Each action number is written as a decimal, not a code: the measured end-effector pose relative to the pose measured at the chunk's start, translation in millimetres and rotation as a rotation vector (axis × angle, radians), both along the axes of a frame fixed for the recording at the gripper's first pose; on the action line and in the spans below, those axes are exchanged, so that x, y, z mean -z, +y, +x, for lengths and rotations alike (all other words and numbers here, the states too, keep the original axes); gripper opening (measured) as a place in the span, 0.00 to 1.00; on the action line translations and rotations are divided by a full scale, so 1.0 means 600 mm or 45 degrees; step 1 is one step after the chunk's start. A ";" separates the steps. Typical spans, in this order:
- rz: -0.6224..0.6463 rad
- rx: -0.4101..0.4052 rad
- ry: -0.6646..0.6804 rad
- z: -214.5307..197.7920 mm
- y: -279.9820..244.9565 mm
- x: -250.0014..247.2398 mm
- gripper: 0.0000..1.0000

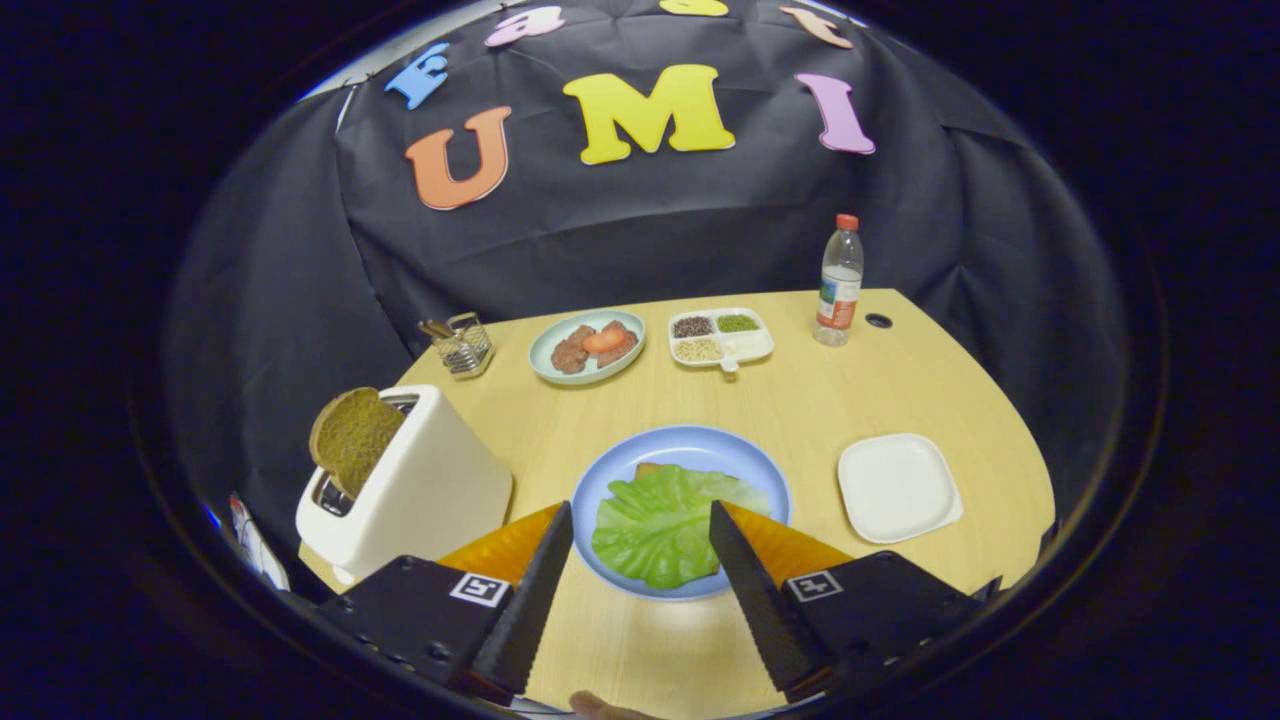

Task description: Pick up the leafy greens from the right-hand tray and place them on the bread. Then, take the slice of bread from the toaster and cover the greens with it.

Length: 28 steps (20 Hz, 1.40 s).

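Note:
A green lettuce leaf (660, 525) lies on a blue plate (690, 447) just ahead of my fingers, covering the bread beneath it; a sliver of that bread (645, 468) peeks out at the leaf's far edge. My gripper (641, 522) is open, its fingertips standing to either side of the leaf and above it, holding nothing. Left of the plate stands a white toaster (420, 490) with a brown bread slice (352, 435) sticking up out of its slot. The white square tray (895, 487) to the right of the plate is bare.
Beyond the plate on the wooden table (800, 400) are a pale plate with meat and tomato (588, 347), a divided white dish of grains (720, 337), a plastic bottle (839, 282) and a wire holder (463, 345). A fingertip of a person (600, 707) shows behind the gripper.

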<state>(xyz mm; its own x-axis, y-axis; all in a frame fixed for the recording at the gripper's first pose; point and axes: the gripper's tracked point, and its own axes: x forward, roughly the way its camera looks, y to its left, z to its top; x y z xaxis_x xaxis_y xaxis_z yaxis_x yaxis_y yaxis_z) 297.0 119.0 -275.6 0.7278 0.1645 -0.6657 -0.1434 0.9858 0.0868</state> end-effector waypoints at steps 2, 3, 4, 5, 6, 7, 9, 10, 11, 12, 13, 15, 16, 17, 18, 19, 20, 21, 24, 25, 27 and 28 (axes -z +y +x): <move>-0.022 -0.005 -0.043 -0.004 0.012 -0.035 0.91; -0.020 -0.020 -0.068 -0.007 0.027 -0.052 0.94; -0.019 -0.036 -0.093 -0.008 0.042 -0.069 0.95; -0.024 -0.054 -0.107 -0.010 0.060 -0.081 0.96; -0.029 -0.073 -0.117 -0.011 0.079 -0.093 0.96; -0.029 -0.098 -0.125 -0.016 0.103 -0.103 0.96; -0.005 -0.154 -0.129 -0.024 0.156 -0.120 0.96; 0.021 -0.168 -0.123 -0.026 0.182 -0.124 0.96; 0.047 -0.163 -0.109 -0.030 0.203 -0.128 0.96; 0.080 -0.165 -0.089 -0.034 0.227 -0.129 0.96; 0.111 -0.173 -0.064 -0.037 0.253 -0.128 0.96; 0.145 -0.189 -0.014 -0.039 0.293 -0.119 0.96; 0.161 -0.185 0.008 -0.037 0.310 -0.112 0.96; 0.168 -0.178 0.024 -0.036 0.323 -0.107 0.96; 0.173 -0.168 0.033 -0.031 0.334 -0.104 0.96; 0.166 -0.159 0.041 -0.026 0.346 -0.095 0.96; 0.148 -0.155 0.043 -0.021 0.353 -0.088 0.96; 0.122 -0.152 0.043 -0.016 0.360 -0.081 0.96; 0.030 -0.120 0.015 0.001 0.371 -0.060 0.95; 0.014 -0.113 0.017 0.002 0.378 -0.053 0.95; -0.016 -0.108 0.002 0.004 0.386 -0.051 0.89; -0.039 -0.105 -0.018 0.005 0.385 -0.053 0.79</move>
